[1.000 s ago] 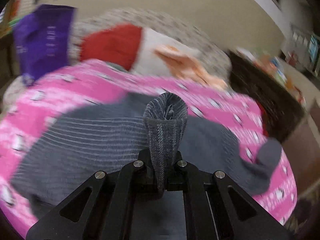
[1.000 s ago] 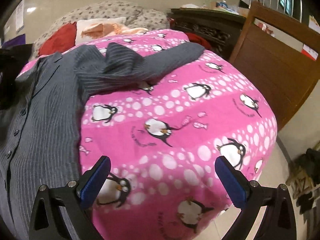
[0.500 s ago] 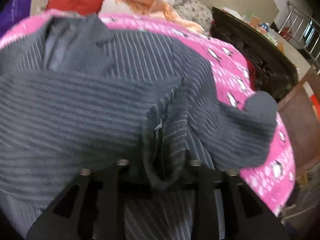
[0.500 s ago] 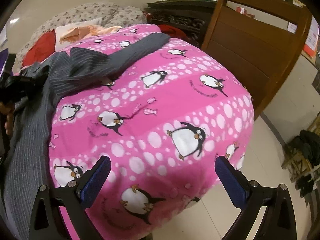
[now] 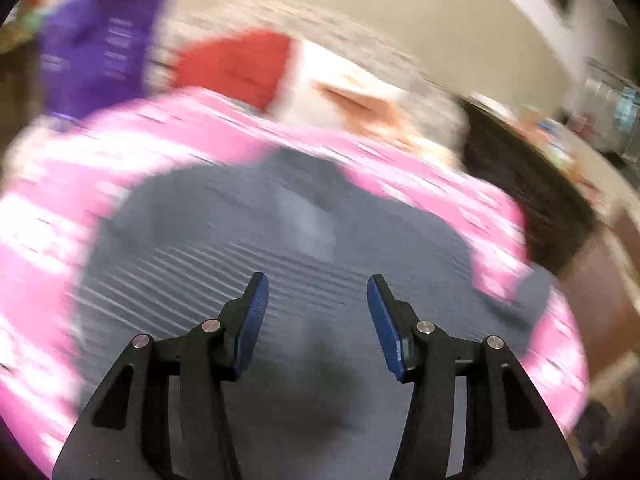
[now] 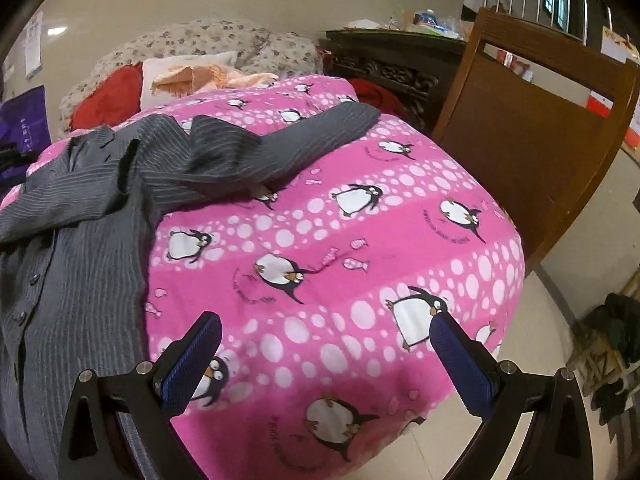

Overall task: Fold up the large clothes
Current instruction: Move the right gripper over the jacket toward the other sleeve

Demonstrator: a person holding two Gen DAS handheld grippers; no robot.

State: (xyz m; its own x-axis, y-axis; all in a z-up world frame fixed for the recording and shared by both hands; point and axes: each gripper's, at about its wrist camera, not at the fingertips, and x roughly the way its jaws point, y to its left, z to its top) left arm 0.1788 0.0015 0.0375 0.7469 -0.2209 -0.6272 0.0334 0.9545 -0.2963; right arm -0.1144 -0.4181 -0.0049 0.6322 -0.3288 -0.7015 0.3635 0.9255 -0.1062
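A grey pinstriped button-up shirt (image 6: 80,216) lies on a pink penguin-print blanket (image 6: 340,240) over the bed. One sleeve (image 6: 304,136) stretches out to the right; the other is folded across the chest. My left gripper (image 5: 316,292) is open and empty just above the shirt (image 5: 256,264), in a motion-blurred view. My right gripper (image 6: 326,334) is open and empty above the blanket's near edge, to the right of the shirt's body.
Pillows, a red cushion (image 6: 108,98) and an orange cloth (image 6: 200,76) lie at the bed's head. A wooden chair (image 6: 536,136) and a dark carved cabinet (image 6: 392,68) stand right of the bed. A purple bag (image 5: 96,44) is at left. Shoes (image 6: 612,356) sit on the floor.
My left gripper carried the sleeve across the shirt's chest, let go and opened; it now hovers empty. My right gripper swung slightly and stayed open.
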